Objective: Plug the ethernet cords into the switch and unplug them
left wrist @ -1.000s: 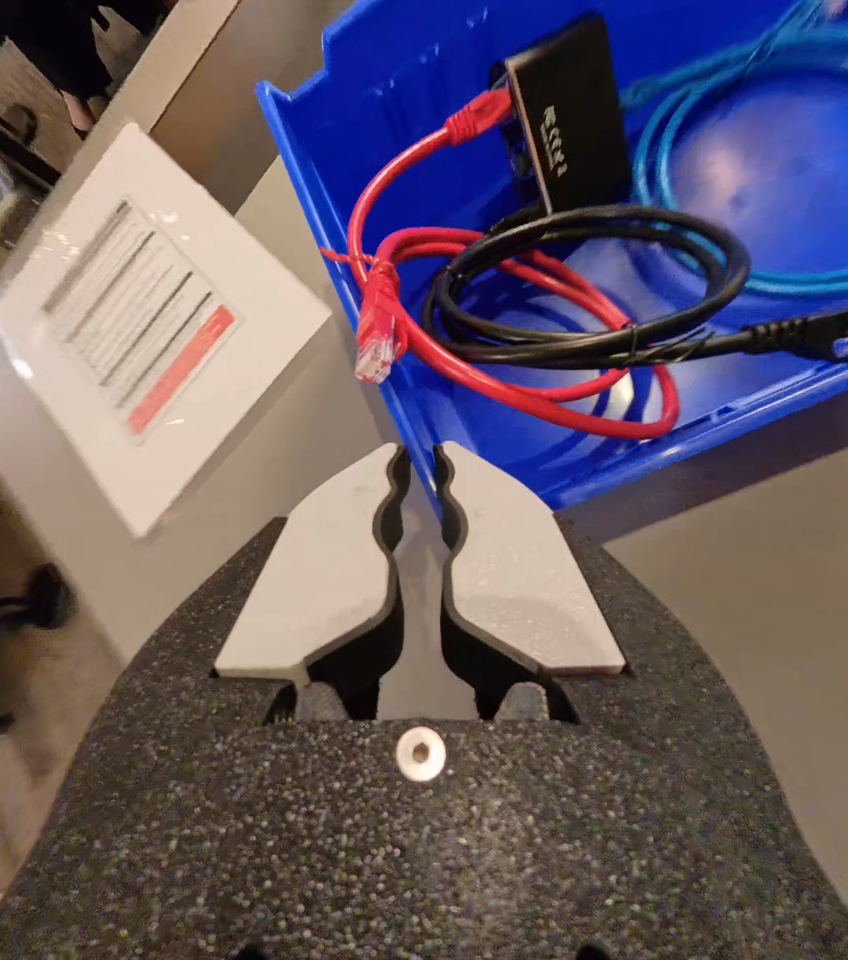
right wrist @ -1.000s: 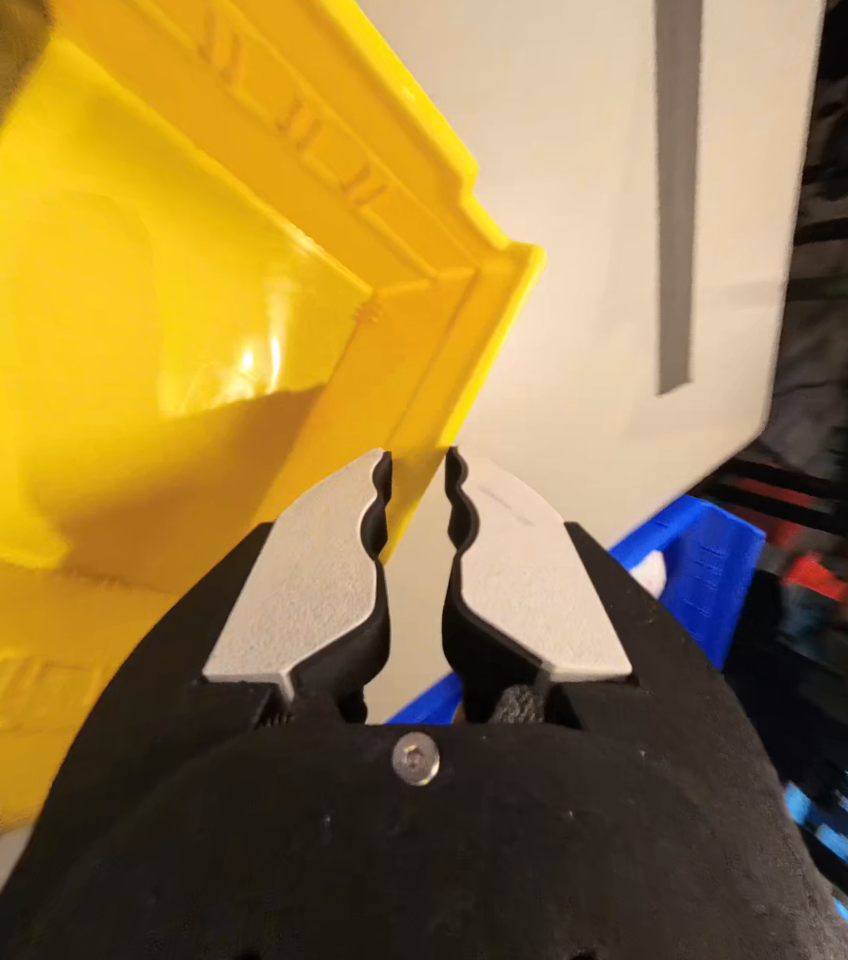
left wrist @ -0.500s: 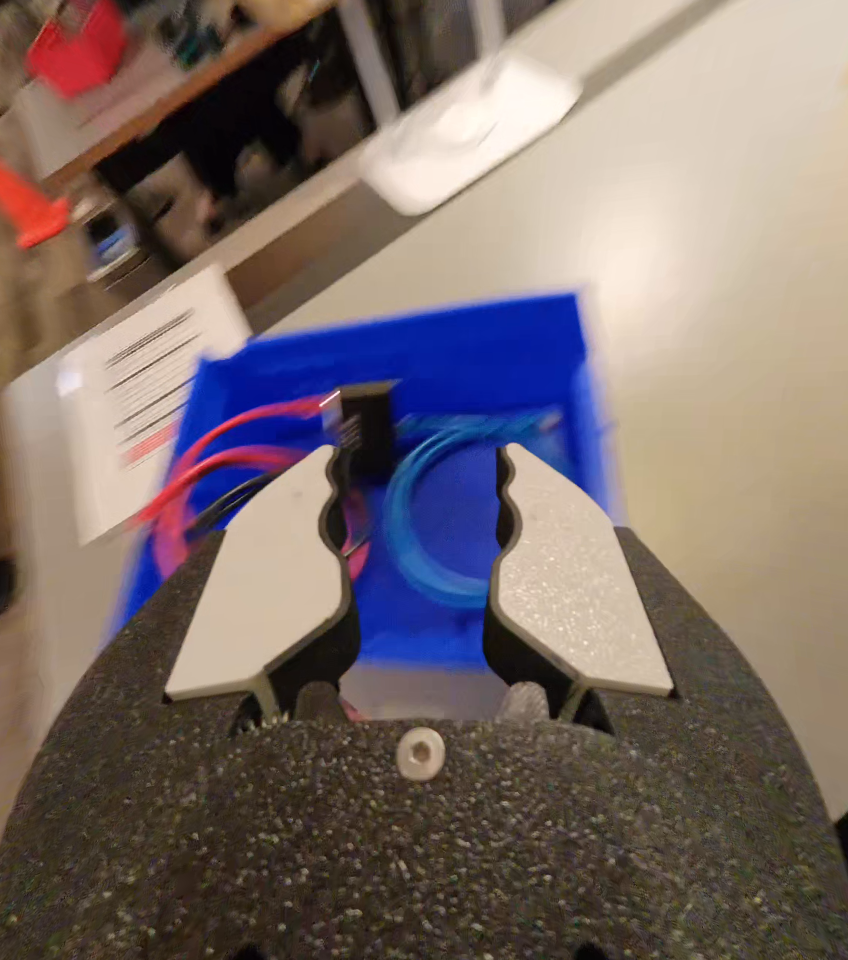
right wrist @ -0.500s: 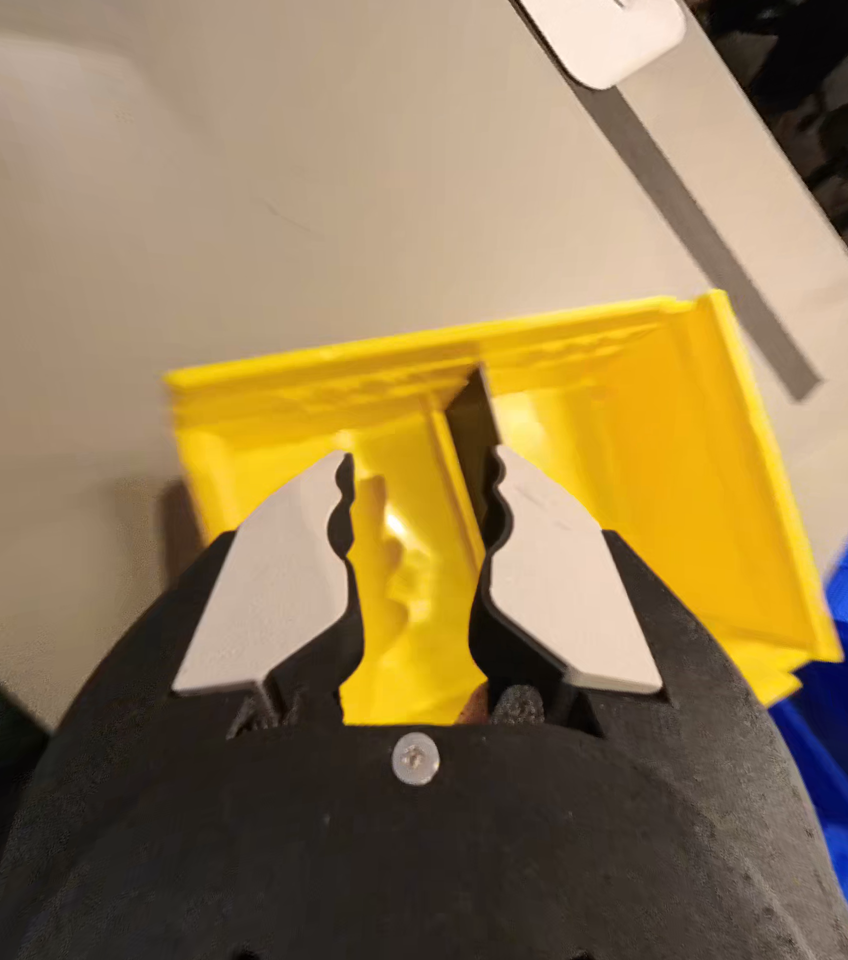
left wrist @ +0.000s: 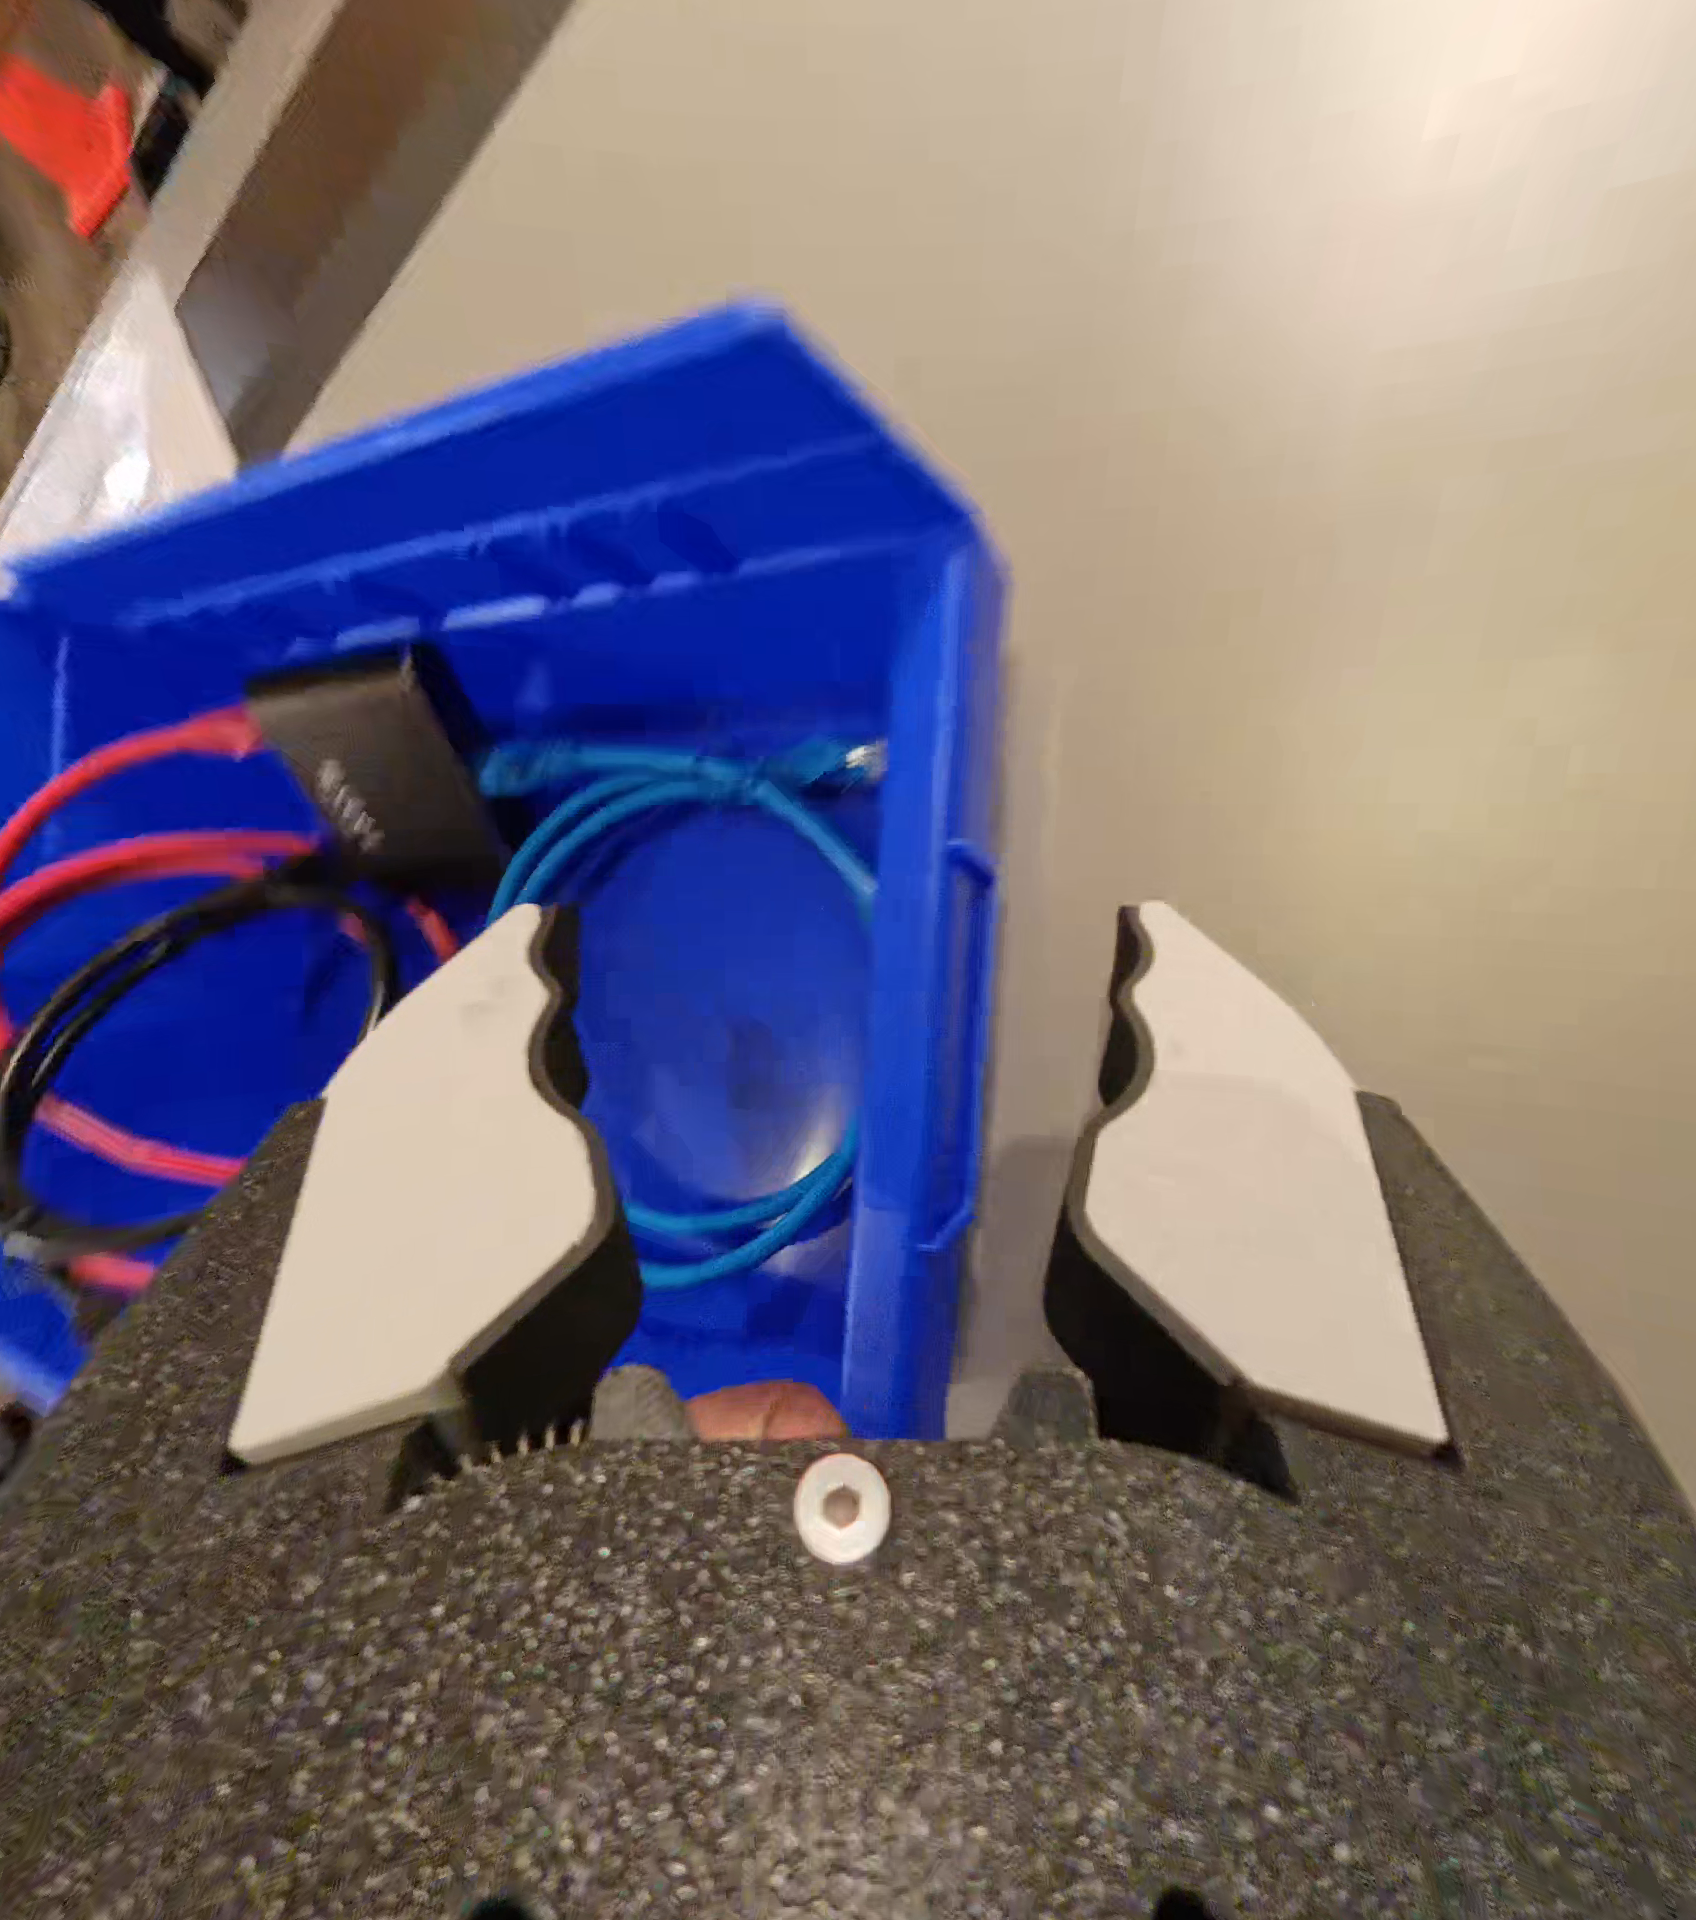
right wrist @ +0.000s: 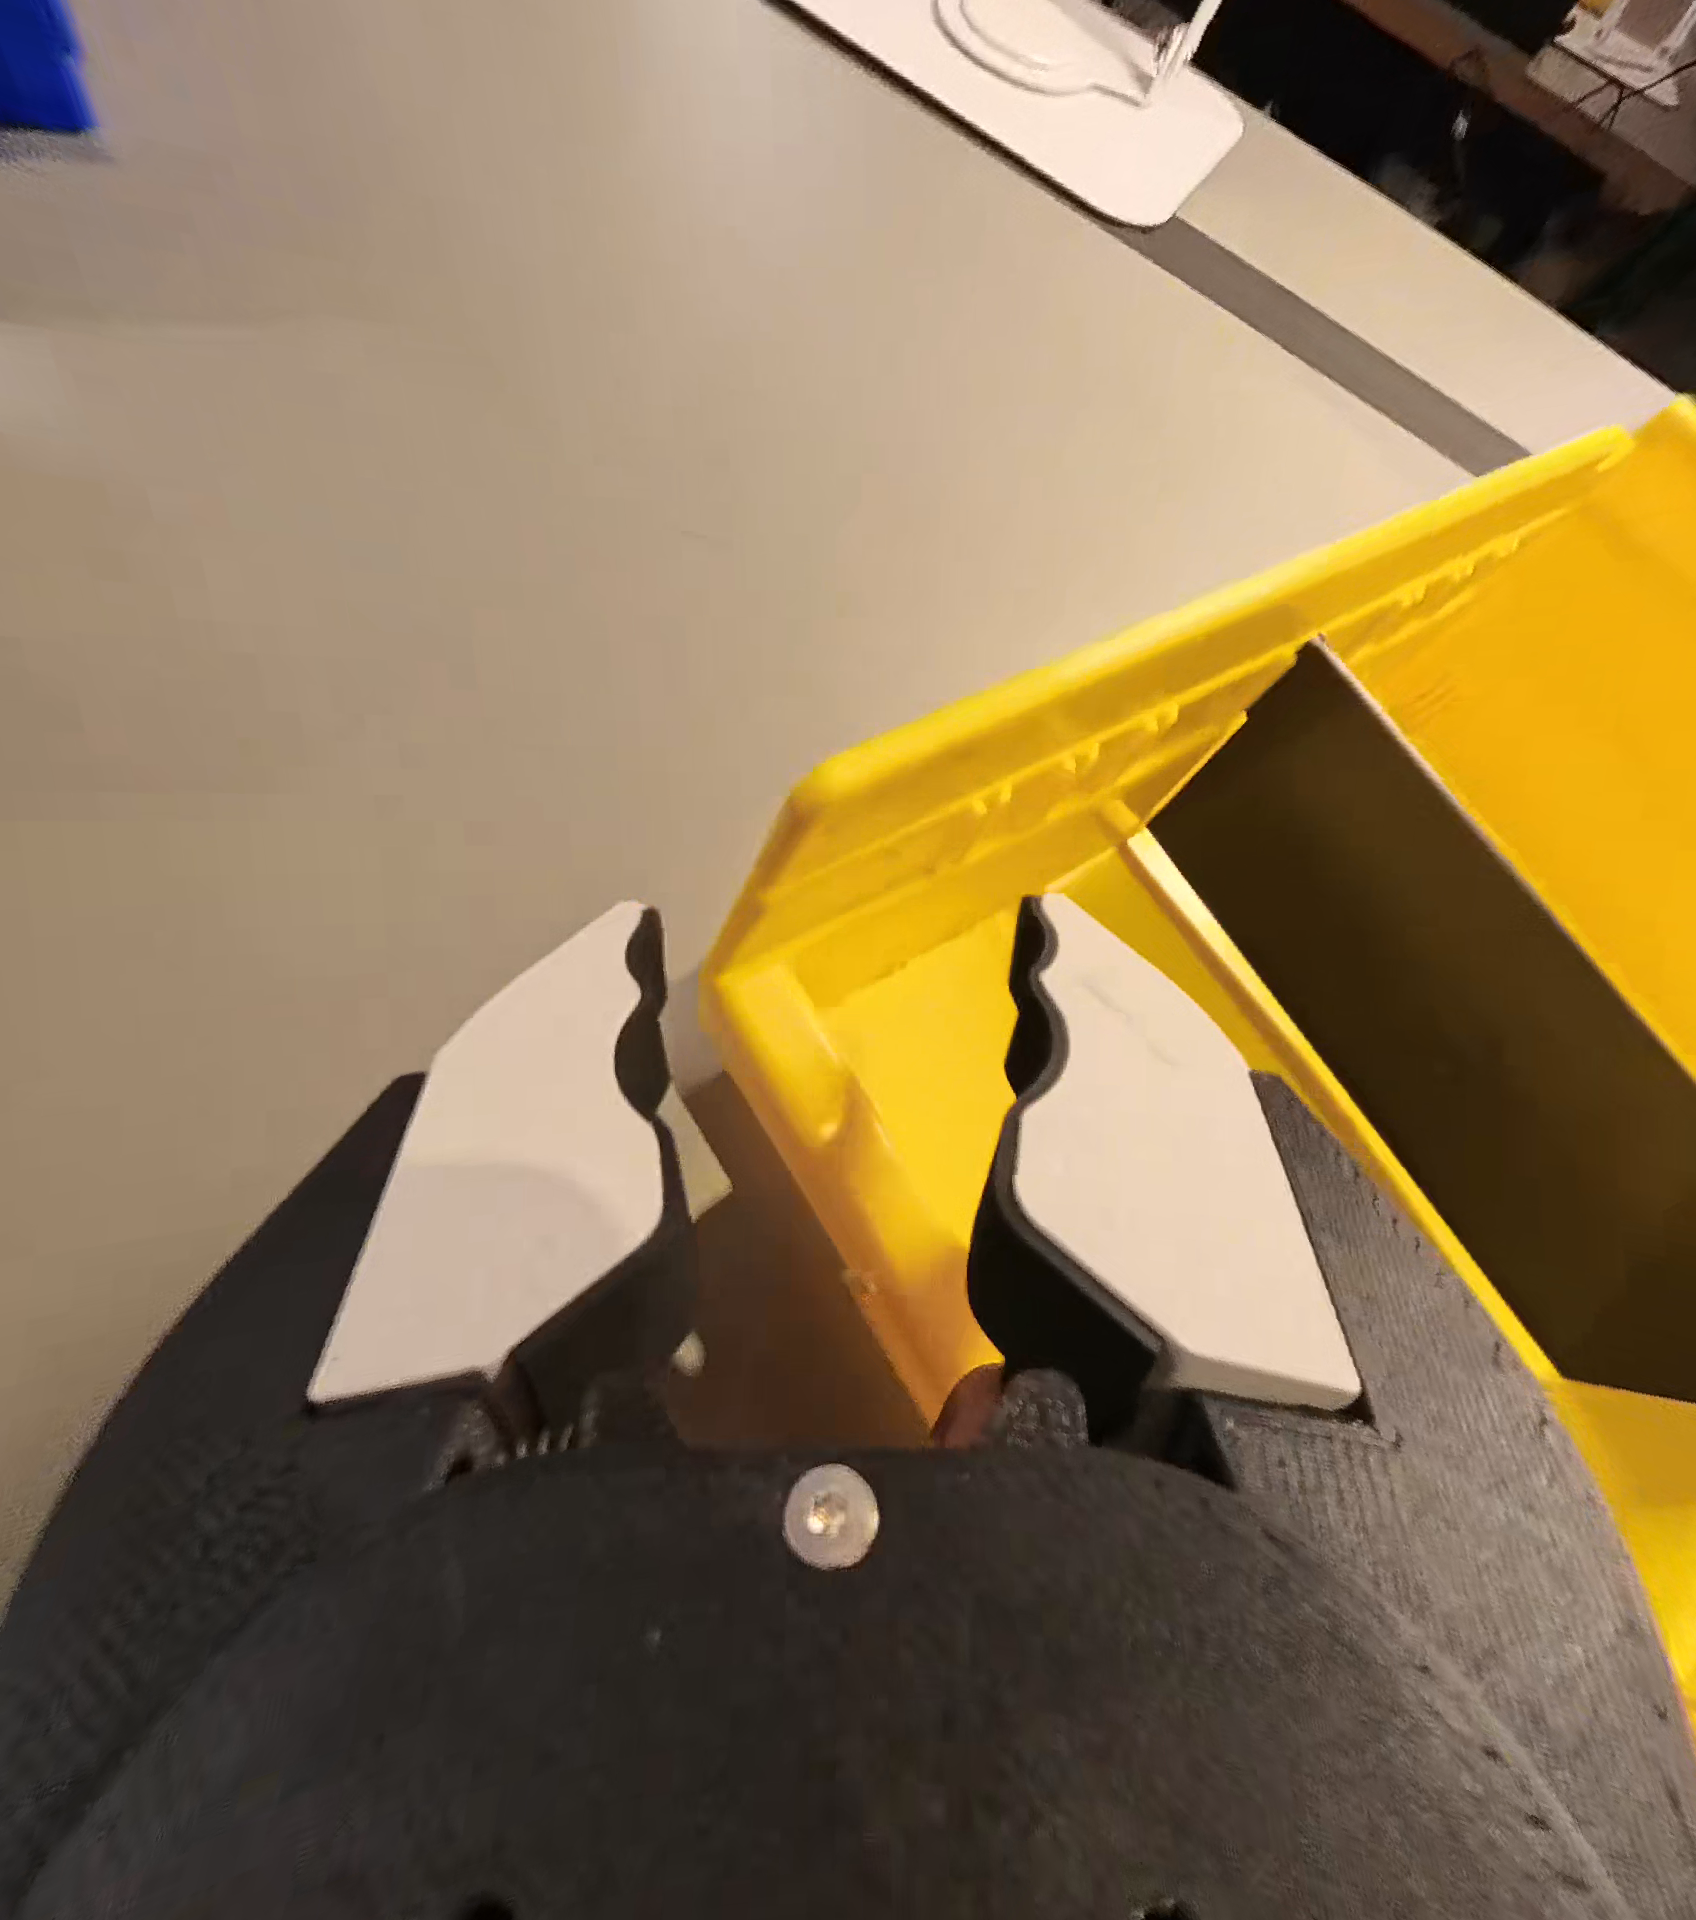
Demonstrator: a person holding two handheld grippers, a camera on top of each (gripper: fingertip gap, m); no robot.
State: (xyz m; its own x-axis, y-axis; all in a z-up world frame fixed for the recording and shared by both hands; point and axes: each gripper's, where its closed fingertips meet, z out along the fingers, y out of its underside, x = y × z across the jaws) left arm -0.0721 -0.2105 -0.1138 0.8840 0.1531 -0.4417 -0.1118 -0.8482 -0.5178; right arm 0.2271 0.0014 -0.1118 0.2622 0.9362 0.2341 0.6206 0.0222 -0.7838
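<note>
The switch (left wrist: 376, 769) is seen ahead-left of the left tongs (left wrist: 833, 966), spread apart and empty, in the blue bin (left wrist: 927, 935); the right tongs (right wrist: 839, 966), also apart, straddle a yellow bin (right wrist: 823, 1039) corner.

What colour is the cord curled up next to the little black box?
Light blue. The cord lies coiled in the blue bin, right of the black box; left wrist view shows it best.

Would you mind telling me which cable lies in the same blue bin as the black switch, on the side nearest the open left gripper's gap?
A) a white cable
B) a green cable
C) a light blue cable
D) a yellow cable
C: the light blue cable is coiled in the blue bin beside the switch, just ahead of the left gripper.
</note>
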